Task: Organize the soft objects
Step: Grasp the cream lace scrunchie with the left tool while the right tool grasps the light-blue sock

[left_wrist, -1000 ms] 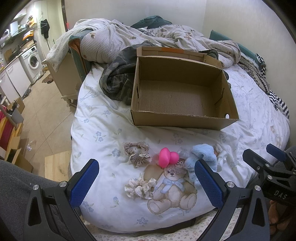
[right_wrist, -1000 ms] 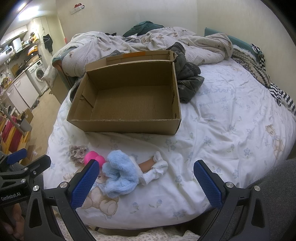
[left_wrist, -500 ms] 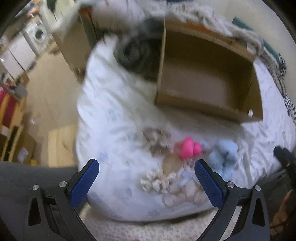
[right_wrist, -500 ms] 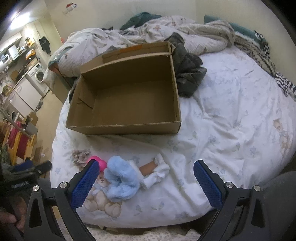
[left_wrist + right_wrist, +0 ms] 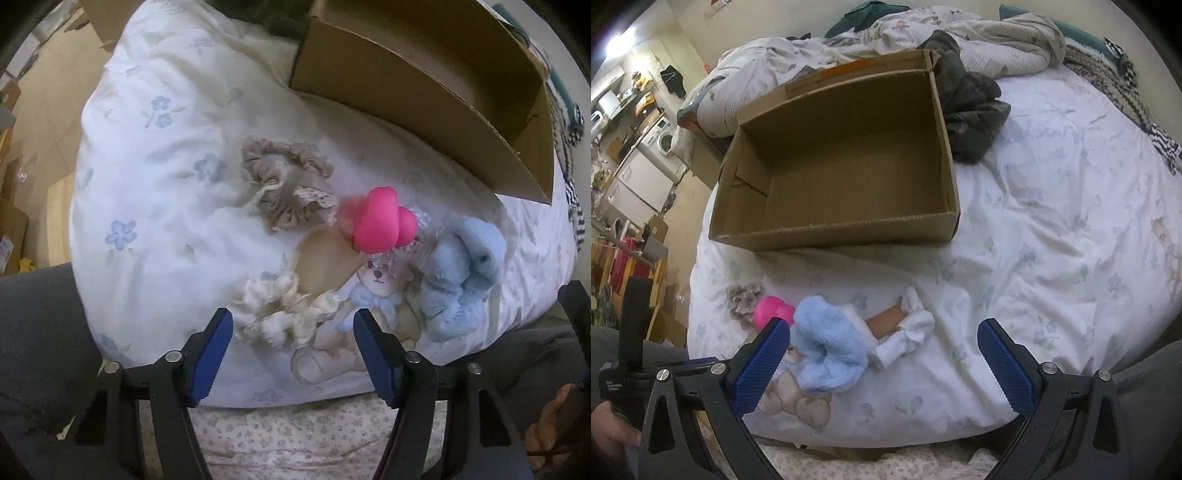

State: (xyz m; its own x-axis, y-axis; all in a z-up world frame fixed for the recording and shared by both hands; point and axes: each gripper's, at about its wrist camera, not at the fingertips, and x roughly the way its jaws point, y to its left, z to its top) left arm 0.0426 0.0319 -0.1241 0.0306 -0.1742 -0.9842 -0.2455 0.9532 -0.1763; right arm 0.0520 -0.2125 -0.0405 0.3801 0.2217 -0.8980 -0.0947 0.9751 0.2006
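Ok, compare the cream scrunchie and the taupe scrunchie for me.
The cream scrunchie is pale and fluffy; the taupe scrunchie is darker, with lace trim. The cream scrunchie lies between the left tongs' open fingers; the taupe scrunchie lies farther off, nearer the cardboard box. Both rest on the bedsheet.

A white bedsheet (image 5: 1052, 206) printed with pale blue flowers and teddy bears covers the bed. A rumpled quilt (image 5: 960, 33) is heaped along the far side, with a dark green garment (image 5: 971, 110) crumpled just in front of it. A striped knitted blanket (image 5: 1123, 88) lies along the right edge. Far left, a washing machine (image 5: 661, 142) stands beside white cabinets (image 5: 635, 184), above a tan tiled floor (image 5: 44, 122).
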